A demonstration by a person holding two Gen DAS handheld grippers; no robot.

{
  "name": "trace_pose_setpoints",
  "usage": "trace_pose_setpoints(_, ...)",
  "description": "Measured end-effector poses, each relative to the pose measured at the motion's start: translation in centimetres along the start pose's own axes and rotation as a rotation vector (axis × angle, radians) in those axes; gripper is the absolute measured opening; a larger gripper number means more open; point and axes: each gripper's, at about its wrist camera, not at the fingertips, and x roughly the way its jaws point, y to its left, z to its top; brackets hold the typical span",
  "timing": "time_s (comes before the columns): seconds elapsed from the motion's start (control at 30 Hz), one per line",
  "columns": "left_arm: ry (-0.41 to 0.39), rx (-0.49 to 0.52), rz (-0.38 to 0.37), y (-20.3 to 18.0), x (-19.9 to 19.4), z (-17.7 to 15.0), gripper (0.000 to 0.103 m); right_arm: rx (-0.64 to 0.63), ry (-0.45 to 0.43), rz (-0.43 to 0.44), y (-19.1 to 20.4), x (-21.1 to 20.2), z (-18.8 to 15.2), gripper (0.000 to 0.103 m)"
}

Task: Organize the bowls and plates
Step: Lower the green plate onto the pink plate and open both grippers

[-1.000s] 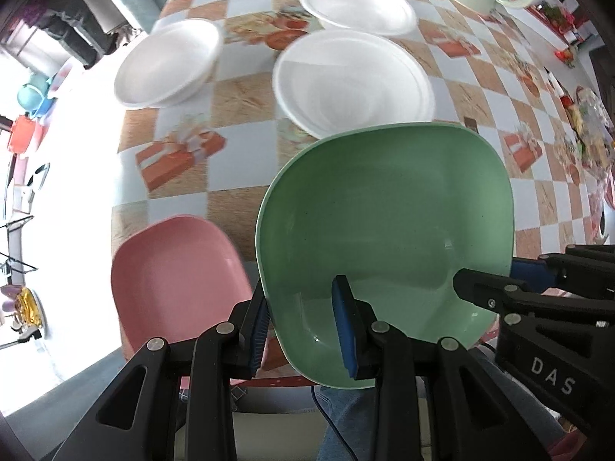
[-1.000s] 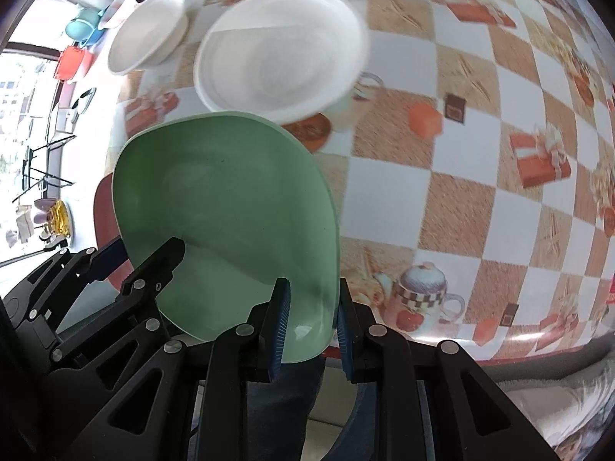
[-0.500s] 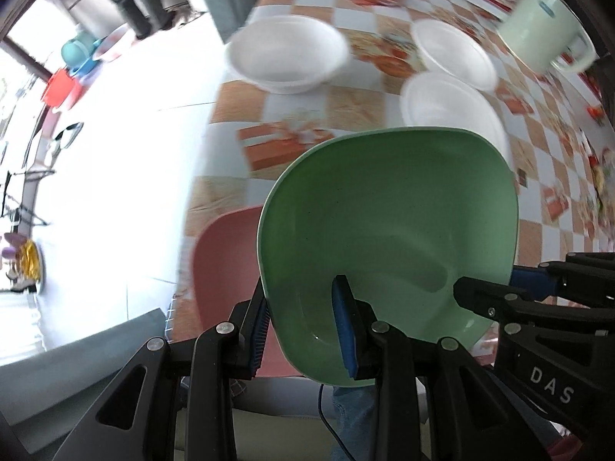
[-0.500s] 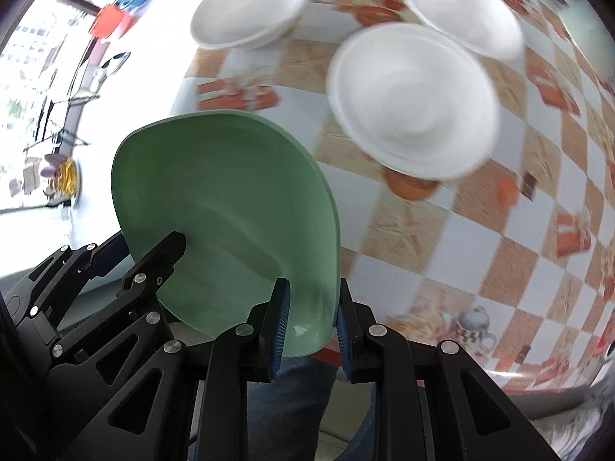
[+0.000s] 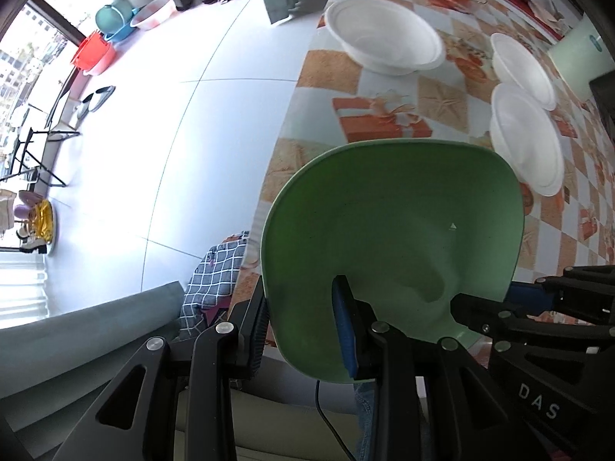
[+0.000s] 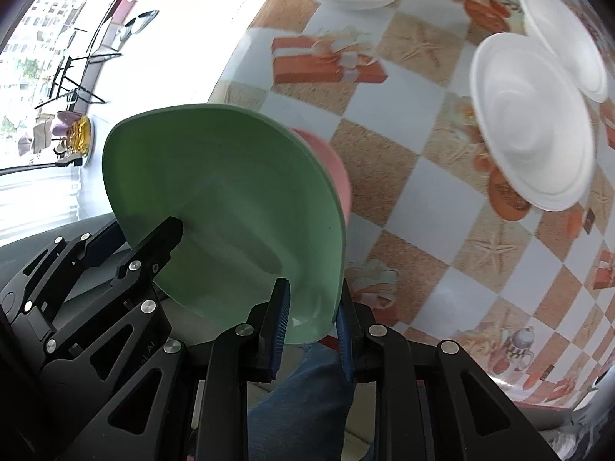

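Gripping the near rim of the green plate (image 5: 392,238), the left gripper (image 5: 303,326) has its jaws closed on that rim, one blue pad inside the dish and one outside. In the left wrist view the plate is held tilted above the near edge of the surface (image 5: 384,77), which wears a checked cloth printed with gift boxes. The right gripper (image 5: 511,307) meets the plate's right edge. Farther back stand three white bowls: one large bowl (image 5: 384,38) near the far-left edge, and two more (image 5: 526,146) at the right, touching or overlapping.

From the right wrist view, the right gripper (image 6: 311,315) has its jaws clamped on the green plate (image 6: 223,192) at its lower right rim, while the left gripper (image 6: 153,246) holds the opposite side. A pink plate (image 6: 334,169) lies on the surface (image 6: 403,115) directly beneath the green one, only its right edge showing. The white bowls (image 6: 530,123) sit well apart to the right.
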Motion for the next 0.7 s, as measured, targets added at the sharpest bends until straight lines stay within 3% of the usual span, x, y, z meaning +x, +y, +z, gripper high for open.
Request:
trace_pose_setpoints(0.3,0.039,-0.012,-0.003,0.6,2.1,-0.1,0.034,0.005,0.043,0.011,0.2,2.0,1.0,0.026)
trace_pose_setpoints(0.37,0.037,-0.015,-0.008,0.6,2.3,-0.2,0.039,0.011,0.040,0.032,-0.1,2.0,1.1,0.026)
trace_pose_setpoints(0.43,0.025,-0.012,-0.023,0.3,2.3,-0.2,0.055,0.025,0.032,0.045,-0.6,1.7,1.1,0.029)
trace_pose_setpoints(0.57,-0.021,0.005,0.003,0.2,1.7,-0.2,0.065,0.069,-0.016,0.020,-2.5,0.3,0.9,0.070)
trace_pose_setpoints(0.63,-0.040,0.005,-0.044,0.4,1.3,0.1,0.077,0.099,-0.047,0.044,-3.8,-0.7,0.6,0.081)
trace_pose_setpoints(0.7,-0.066,0.009,-0.076,0.3,0.6,0.6,0.078,0.129,-0.078,0.045,-5.1,-1.8,0.2,0.082)
